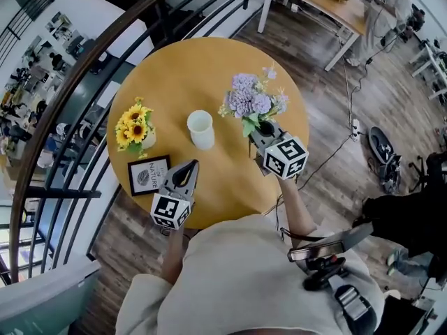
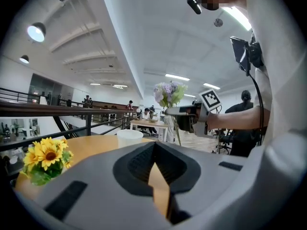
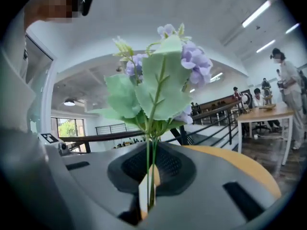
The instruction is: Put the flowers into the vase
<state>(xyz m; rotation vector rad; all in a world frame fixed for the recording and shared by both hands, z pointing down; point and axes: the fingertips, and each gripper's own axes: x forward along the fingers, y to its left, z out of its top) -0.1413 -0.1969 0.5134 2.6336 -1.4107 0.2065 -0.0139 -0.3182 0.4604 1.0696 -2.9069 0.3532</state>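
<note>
A bunch of purple artificial flowers (image 1: 250, 98) with green leaves is clamped by its thin stems in my right gripper (image 1: 265, 127), which is shut on them and held above the right half of the round wooden table (image 1: 174, 68). In the right gripper view the stems (image 3: 149, 162) rise from between the jaws to the leaves and blossoms (image 3: 160, 85). The white vase (image 1: 201, 129) stands upright and empty at the table's middle, left of the bouquet. My left gripper (image 1: 189, 165) hovers near the table's front edge, shut with nothing in it. From it I see the vase (image 2: 129, 137) and the bouquet (image 2: 168, 94).
A small pot of sunflowers (image 1: 134, 127) and a framed "nature" card (image 1: 149, 175) stand at the table's left front. A curved black railing (image 1: 84, 82) runs behind the table on the left. A long wooden desk (image 1: 321, 2) with a person beside it lies at the far right.
</note>
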